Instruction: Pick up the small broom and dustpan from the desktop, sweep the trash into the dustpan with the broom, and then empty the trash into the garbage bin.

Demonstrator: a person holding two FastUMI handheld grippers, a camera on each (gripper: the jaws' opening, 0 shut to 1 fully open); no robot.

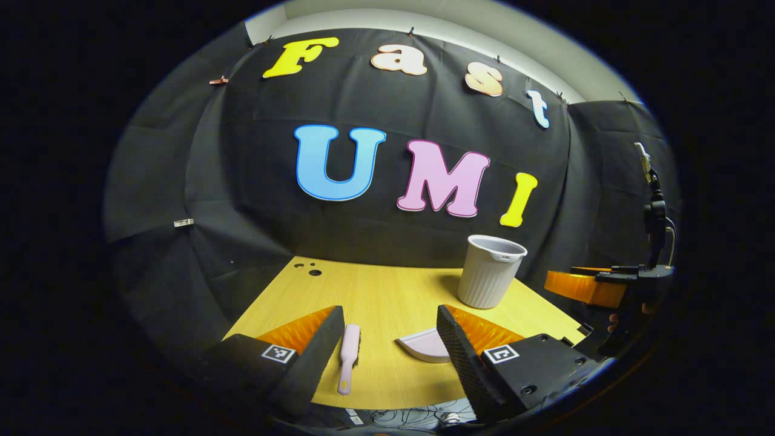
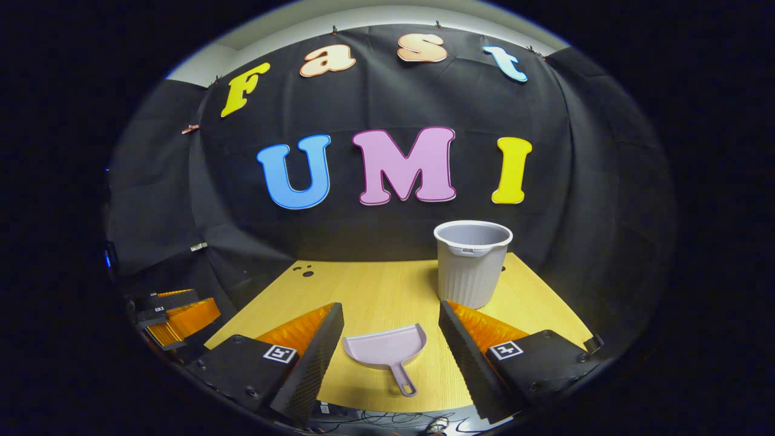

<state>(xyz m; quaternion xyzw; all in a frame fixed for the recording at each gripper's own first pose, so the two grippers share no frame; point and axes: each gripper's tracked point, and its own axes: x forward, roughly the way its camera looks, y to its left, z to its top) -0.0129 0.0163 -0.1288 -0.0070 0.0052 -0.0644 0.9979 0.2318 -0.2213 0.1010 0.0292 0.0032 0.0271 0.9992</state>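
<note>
So the wooden desktop (image 2: 375, 290) is the big thing here, and the ribbed grey garbage bin (image 2: 472, 263) stands upright toward its back right, so I'll use the bin as the anchor for everything else. In front of the bin and a bit to its left, the pale pink dustpan (image 2: 387, 351) lies flat on the wood with its handle pointing toward the near edge. Further left of the bin again, near the front edge, the small pink broom (image 1: 349, 357) lies flat too, apart from the dustpan and not touching it. Both tools are down on the desk, nothing is gripping them, and I can't spot any trash on the wood, nor can I see into the bin. Honestly that fits either the tools waiting to be picked up or them being set back down after the sweep and the dump, one moment won't tell you which. The right gripper (image 2: 390, 327) hovers with its fingers spread wide, the dustpan sitting in the gap below them. The left gripper (image 1: 390, 330) is spread wide too and holds nothing, with the broom lying just beside its left finger. Looks-wise the dustpan is a shallow scoop with a short looped handle, and the broom is a slim brush with a rounded handle end.
</note>
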